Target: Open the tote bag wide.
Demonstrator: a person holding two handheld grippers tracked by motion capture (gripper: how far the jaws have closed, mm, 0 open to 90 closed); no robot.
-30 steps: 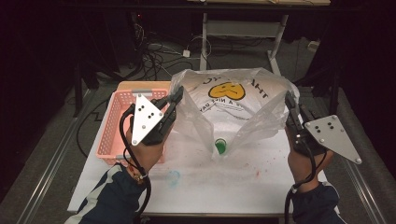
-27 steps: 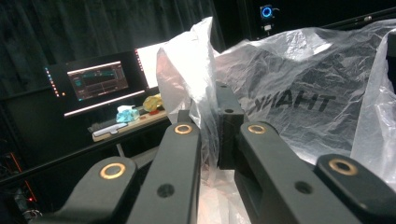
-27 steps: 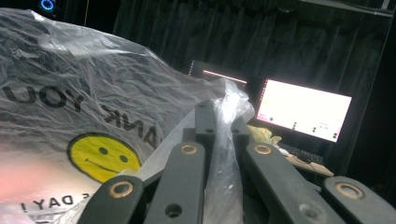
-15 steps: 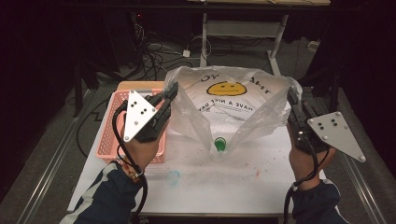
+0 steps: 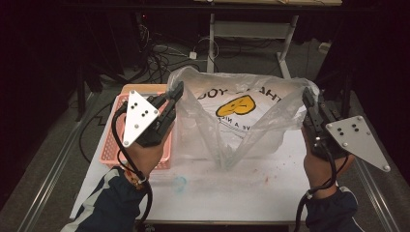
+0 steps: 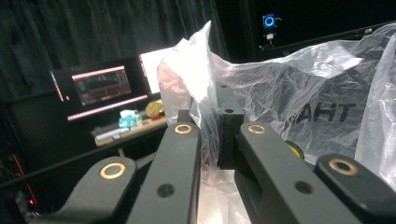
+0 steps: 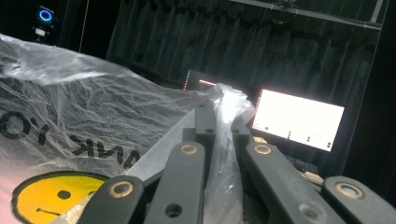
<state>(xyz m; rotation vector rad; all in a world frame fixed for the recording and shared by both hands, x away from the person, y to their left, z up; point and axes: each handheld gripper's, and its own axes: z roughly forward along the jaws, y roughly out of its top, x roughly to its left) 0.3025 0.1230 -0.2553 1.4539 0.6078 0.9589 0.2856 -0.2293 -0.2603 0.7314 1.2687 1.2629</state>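
Thin, crinkled, see-through plastic is what I have in both tools: a carrier bag [image 5: 241, 113] printed with a yellow smiley face and dark lettering, stretched wide over the middle of the white table [image 5: 270, 188].

At the far left sits a pink basket [image 5: 116, 145] of latticed plastic, rectangular, on the table's left edge, just beside the bag. My left hand [image 5: 142, 152] is raised over it, forearm coming up from the bottom in a dark sleeve with a pale stripe. My left gripper [image 5: 175, 93] points forward and to the right, its grey three-cornered plate facing up. Its black jaws are pinched together on the bag's left handle; in the left gripper view the film is squeezed between them [image 6: 212, 126] and bunches up in a white crumpled peak above.

Between my hands the bag sags in a deep V, its lowest fold resting on the tabletop. The table's surface is matte and smeared with faint green and reddish marks, with a small pale-blue spot [image 5: 180, 182] near my left forearm.

On the right, my right hand [image 5: 321, 166] is raised at about the same height. My right gripper [image 5: 306, 96] points forward and slightly left, jaws clamped on the bag's right handle. The right gripper view shows the twisted film [image 7: 224, 121] nipped between them.
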